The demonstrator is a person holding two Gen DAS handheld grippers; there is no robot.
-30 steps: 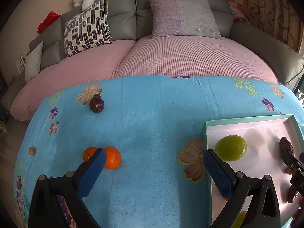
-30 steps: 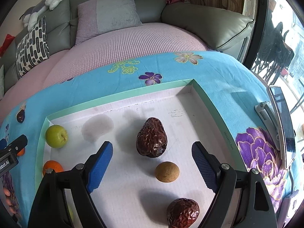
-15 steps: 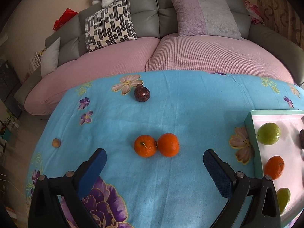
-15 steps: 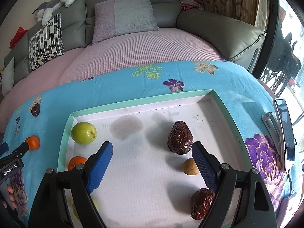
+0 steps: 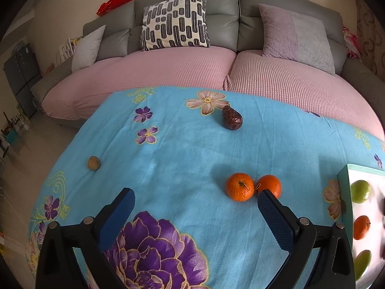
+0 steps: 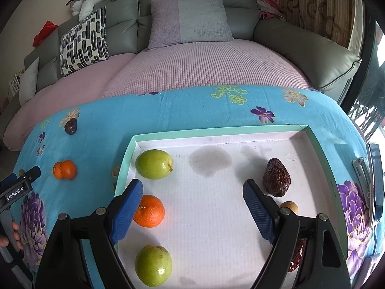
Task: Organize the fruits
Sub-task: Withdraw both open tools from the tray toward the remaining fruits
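Nearest me, my right claw (image 6: 191, 201) hangs spread wide and empty over the tray (image 6: 216, 131), and my left claw (image 5: 193, 208) is just as wide and empty above the blue flowered cloth (image 5: 182, 149) on the counter.

Judging by what lies where, I put the sorting a little past halfway. Inside the tray I count two green fruits, one near (image 6: 153, 265) and one at the far left corner (image 6: 154, 164), with one orange (image 6: 150, 211) between them along the left wall. On the right side sit a wrinkled dark red fruit (image 6: 276, 177) and a small tan round fruit (image 6: 290, 207); a second dark red one (image 6: 297, 257) seems to lie behind my right claw's finger, though it is mostly hidden.

Still loose on the cloth, counting outward from the left claw: two oranges touching each other, one (image 5: 240, 187) and the other (image 5: 269, 185) just past my right finger; one small tan fruit (image 5: 93, 163) off to the left, well apart; and farthest, one dark red fruit (image 5: 231, 118) beside a pink printed flower. That leaves four to bring in. The oranges look the closest pick for the left claw.
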